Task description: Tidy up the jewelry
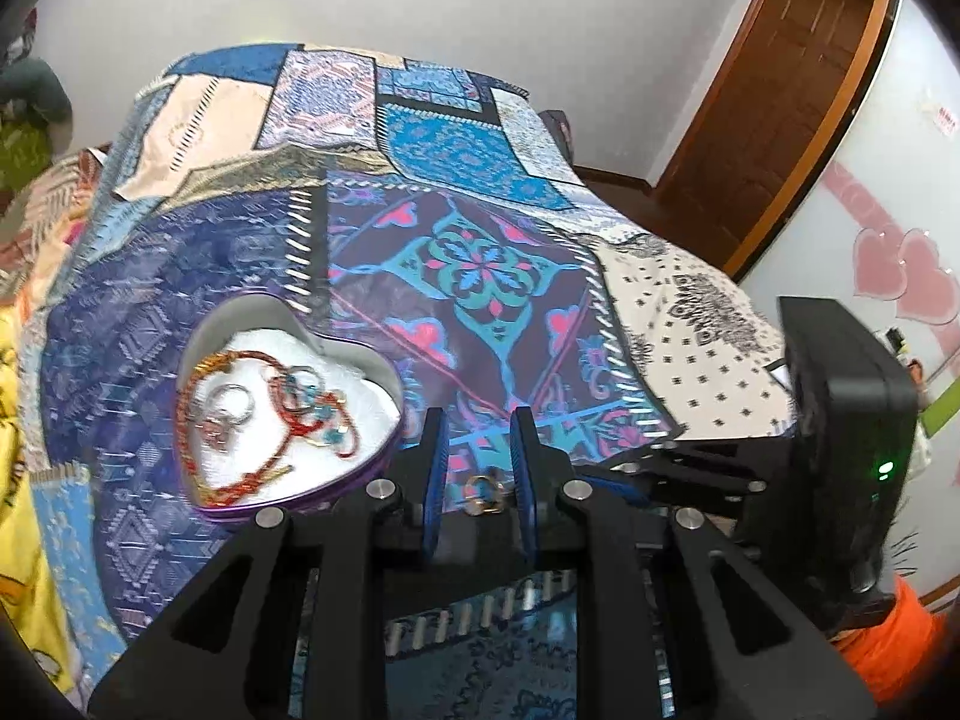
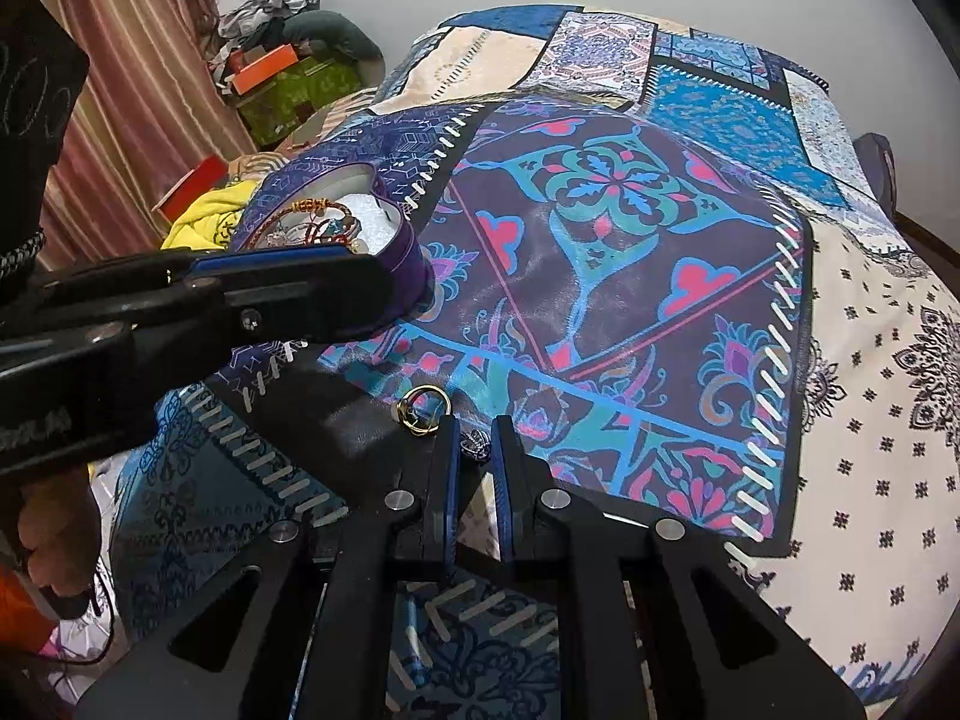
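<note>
A purple heart-shaped tin (image 1: pixel 360 363) (image 2: pixel 414 264) with a white lining sits on the patchwork cloth. It holds red-orange braided bracelets (image 1: pixel 192 414) and silver rings (image 1: pixel 231 402). A gold ring (image 2: pixel 423 411) (image 1: pixel 483 495) lies on the cloth beside my right gripper's left finger. In the left wrist view it shows through the gap of my left gripper (image 1: pixel 477 450), untouched by the pads. That gripper (image 2: pixel 366 276) hovers narrowly open beside the tin. My right gripper (image 2: pixel 476 429) is shut on a small silvery piece (image 2: pixel 476 447) at the cloth. Its black housing (image 1: pixel 852 408) shows on the right.
The patterned patchwork cloth (image 2: pixel 630 228) covers a bed-like surface that drops off at the right. Boxes and clothes (image 2: pixel 282 72) pile up at the far left by a curtain, with a yellow cloth (image 2: pixel 204 216) nearer. A wooden door (image 1: pixel 780 90) stands behind. A hand (image 2: pixel 54 540) holds the left gripper.
</note>
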The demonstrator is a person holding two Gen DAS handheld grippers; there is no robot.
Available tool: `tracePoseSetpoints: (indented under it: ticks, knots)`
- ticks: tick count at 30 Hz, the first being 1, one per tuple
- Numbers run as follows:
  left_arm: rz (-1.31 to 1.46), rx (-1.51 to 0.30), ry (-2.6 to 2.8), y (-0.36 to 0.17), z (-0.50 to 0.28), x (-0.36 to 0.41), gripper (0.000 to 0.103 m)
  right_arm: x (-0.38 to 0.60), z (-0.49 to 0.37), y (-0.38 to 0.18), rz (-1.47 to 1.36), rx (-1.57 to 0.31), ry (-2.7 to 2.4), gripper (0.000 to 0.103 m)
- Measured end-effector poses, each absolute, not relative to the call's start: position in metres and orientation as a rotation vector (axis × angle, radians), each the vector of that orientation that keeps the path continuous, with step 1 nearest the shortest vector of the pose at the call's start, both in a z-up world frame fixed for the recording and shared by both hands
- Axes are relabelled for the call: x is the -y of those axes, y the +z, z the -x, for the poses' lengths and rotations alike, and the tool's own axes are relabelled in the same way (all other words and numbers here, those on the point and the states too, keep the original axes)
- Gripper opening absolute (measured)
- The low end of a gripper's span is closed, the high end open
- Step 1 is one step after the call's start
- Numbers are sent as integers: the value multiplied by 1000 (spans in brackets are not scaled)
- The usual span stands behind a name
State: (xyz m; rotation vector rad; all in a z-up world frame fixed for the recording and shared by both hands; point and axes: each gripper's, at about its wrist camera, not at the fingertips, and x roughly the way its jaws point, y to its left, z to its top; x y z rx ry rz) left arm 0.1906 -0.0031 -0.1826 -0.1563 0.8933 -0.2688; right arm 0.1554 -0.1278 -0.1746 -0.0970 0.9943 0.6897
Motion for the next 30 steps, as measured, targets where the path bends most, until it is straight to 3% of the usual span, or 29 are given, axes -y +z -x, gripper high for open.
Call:
tracePoseSetpoints:
  ticks: [5,7,9,30]
  knots:
    - [117,-935,-252,-190,-184,-1,20,136,-151,-173,100,-991,673,9]
    - [98,-954,-258,-195,-181,1,33,139,-150,-172,103,-988,666,9]
    - [77,-957,-264,-198,-177,4,36,141,-149,-172,106,-987,658,9]
    - [-27,-1008,-362,-222,-196,56,36,184,-145,-150,24,-926,578,9]
